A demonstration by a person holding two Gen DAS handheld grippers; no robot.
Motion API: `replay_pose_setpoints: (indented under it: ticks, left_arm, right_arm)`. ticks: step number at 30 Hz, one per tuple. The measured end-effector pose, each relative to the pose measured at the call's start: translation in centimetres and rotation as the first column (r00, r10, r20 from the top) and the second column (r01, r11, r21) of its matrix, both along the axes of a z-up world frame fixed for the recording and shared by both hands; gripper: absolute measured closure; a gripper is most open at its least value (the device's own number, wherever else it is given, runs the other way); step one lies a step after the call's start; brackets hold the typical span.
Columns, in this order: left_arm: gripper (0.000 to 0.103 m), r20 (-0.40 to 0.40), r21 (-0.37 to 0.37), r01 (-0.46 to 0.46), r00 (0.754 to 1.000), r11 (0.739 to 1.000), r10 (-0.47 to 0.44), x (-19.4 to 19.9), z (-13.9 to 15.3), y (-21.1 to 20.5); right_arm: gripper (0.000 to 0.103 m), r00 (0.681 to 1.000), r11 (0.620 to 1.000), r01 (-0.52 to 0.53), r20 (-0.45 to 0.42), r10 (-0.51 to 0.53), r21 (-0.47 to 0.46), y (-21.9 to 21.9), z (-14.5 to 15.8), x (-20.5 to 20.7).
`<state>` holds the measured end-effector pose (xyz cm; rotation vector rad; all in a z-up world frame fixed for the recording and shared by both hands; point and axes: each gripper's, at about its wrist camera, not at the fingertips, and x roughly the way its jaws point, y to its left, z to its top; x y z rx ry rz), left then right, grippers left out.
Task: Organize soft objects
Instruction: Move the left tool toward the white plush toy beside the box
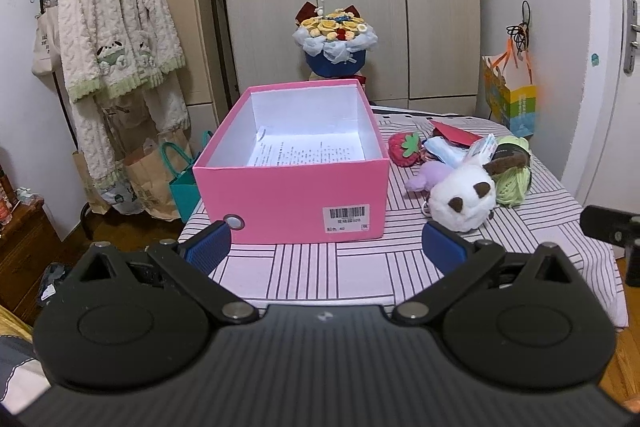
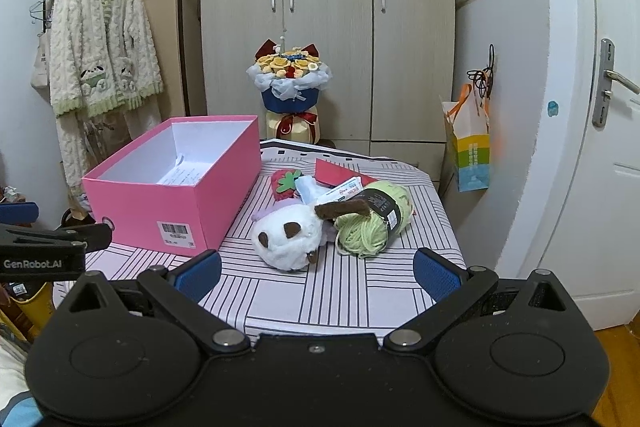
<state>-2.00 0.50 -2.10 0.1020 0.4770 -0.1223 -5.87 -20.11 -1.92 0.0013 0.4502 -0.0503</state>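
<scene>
Striped tablecloth (image 2: 340,291): open pink cardboard box (image 1: 292,195) holds only paper, white plush toy (image 2: 288,239) and green yarn ball (image 2: 372,227) unsorted, left gripper (image 1: 326,247) and right gripper (image 2: 316,273) both spread, empty.

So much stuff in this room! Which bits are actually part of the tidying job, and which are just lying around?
Part of the job:
- pink box, open, only a printed sheet inside
- white plush toy
- green yarn ball
- strawberry plush
- purple plush, partly hidden
- left gripper and right gripper, both open, empty

Just lying about:
- flower bouquet
- fluffy robe on its rack
- paper gift bag
- wardrobe
</scene>
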Motion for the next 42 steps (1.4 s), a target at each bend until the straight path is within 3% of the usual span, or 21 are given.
replay_pose_setpoints:
  ticks: [33,39,42]
  left_arm:
    - [0.000,-0.016,-0.001,0.025,1.000,1.000,-0.025,-0.5,0.1,-0.2]
    - [0.000,0.032,0.002,0.042,0.999,0.999,-0.042,-1.7,1.1,-0.3]
    - [0.000,0.033,-0.031,0.088,0.996,0.996,-0.087,-1.7,1.9,-0.4]
  right_arm:
    - [0.000,1.000,1.000,0.015,-0.004,-0.015,-0.005,-0.7,-0.4,-0.2]
    - [0.000,0.999,0.999,0.000,0.039,0.002,-0.044,-0.5,0.5,-1.4]
    - [0.000,0.997,0.998,-0.028,0.076,0.032,-0.056,-0.6,0.8,-1.9]
